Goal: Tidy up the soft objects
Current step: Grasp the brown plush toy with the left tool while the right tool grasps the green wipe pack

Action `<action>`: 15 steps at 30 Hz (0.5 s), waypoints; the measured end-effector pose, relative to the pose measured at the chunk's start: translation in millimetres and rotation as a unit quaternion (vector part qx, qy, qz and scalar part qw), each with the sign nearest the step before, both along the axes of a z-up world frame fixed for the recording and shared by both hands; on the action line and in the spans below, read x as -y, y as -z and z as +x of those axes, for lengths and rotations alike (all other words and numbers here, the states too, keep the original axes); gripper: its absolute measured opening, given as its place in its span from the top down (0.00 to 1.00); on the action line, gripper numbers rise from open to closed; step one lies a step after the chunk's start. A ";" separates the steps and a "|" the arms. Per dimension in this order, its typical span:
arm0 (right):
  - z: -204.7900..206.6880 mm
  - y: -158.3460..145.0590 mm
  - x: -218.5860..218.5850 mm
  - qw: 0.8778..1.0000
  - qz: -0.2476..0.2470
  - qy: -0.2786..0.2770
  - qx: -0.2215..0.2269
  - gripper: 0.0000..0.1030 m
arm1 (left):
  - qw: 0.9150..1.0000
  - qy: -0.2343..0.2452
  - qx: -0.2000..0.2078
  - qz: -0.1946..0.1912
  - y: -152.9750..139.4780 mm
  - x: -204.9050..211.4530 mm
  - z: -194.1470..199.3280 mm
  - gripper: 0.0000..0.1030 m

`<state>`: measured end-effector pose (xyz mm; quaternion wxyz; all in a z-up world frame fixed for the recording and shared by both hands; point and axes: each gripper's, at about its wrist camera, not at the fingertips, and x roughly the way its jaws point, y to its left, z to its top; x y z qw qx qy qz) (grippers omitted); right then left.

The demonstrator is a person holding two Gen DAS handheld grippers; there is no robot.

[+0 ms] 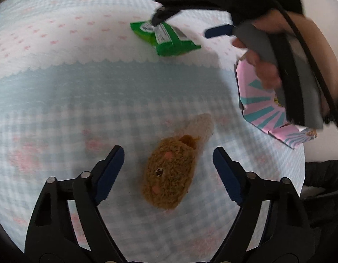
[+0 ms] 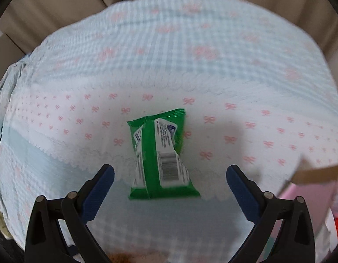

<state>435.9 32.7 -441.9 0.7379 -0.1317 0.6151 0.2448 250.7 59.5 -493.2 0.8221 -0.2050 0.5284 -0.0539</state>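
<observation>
left gripper [image 1: 166, 171] is held wide apart over a brown fuzzy plush toy w/ pink cheeks [image 1: 169, 175]; toy is seen lying between the blue-padded fingers [image 1: 110, 171], not touched by either. a pale beige plush part [image 1: 201, 125] is seen behind it, touching it. both are laid on a blue-and-white gingham quilted blanket w/ pink bows [image 1: 59, 100]. right gripper [image 2: 170, 180] is likewise spread wide, nothing clasped; a green plastic wipes-type packet w/ white barcode label [image 2: 160, 153] is framed between its fingers, near end level w/ the tips, no contact seen. packet is laid flat on the blanket's white bow-print band, at the scalloped edge. a pink-and-teal printed cardboard box [image 1: 263, 107] is seen at the blanket's right side, partly hidden by the hand [image 1: 267, 65] holding the right gripper. beige upholstery [image 2: 59, 0] is seen beyond the blanket.
</observation>
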 end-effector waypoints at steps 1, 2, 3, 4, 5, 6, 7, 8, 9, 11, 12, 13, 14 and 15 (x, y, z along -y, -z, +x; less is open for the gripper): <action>3.3 4.4 -1.2 1.000 -0.001 -0.002 -0.008 0.05 | 1.000 0.004 -0.001 0.001 2.2 2.5 1.2 0.24; 7.2 10.6 -3.0 1.000 -0.004 -0.004 -0.017 0.06 | 1.000 0.006 -0.002 0.002 4.4 4.7 2.6 0.25; 9.0 13.9 -4.2 1.000 -0.006 -0.006 -0.022 0.08 | 1.000 0.007 -0.003 0.001 6.7 6.7 4.3 0.27; 11.5 19.0 -5.8 1.000 -0.008 -0.007 -0.029 0.11 | 1.000 0.009 -0.004 -0.002 9.1 8.0 5.3 0.29; 13.0 22.6 -7.0 0.999 -0.008 -0.008 -0.035 0.13 | 1.000 0.011 -0.006 -0.001 11.1 9.4 6.4 0.36; 14.1 25.6 -7.7 0.999 -0.008 -0.009 -0.041 0.17 | 1.000 0.013 -0.007 0.001 12.1 10.1 6.7 0.43; 15.0 28.7 -8.6 0.999 -0.008 -0.010 -0.046 0.20 | 1.000 0.014 -0.008 0.002 13.6 10.4 7.3 0.46; 15.5 30.5 -9.2 0.999 -0.008 -0.011 -0.049 0.21 | 1.000 0.015 -0.007 -0.001 14.5 10.5 8.1 0.50; 15.5 32.4 -10.0 0.999 -0.009 -0.012 -0.051 0.24 | 1.000 0.016 -0.006 -0.004 15.6 10.2 7.4 0.53; 14.4 36.4 -11.6 0.998 -0.010 -0.017 -0.055 0.30 | 1.000 0.020 -0.005 -0.001 16.3 11.6 7.9 0.57; 13.2 37.4 -12.1 0.998 -0.010 -0.018 -0.055 0.33 | 1.000 0.025 -0.005 0.001 15.6 12.4 8.3 0.60; 11.3 37.3 -12.9 0.998 -0.011 -0.020 -0.052 0.38 | 1.000 0.028 -0.004 0.003 14.9 13.8 8.9 0.60; 10.4 37.9 -14.5 0.998 -0.012 -0.023 -0.050 0.42 | 1.000 0.030 -0.004 0.006 14.6 15.4 9.4 0.62; 8.3 36.9 -15.6 0.998 -0.013 -0.027 -0.047 0.50 | 0.999 0.033 -0.003 0.007 14.0 16.8 9.6 0.63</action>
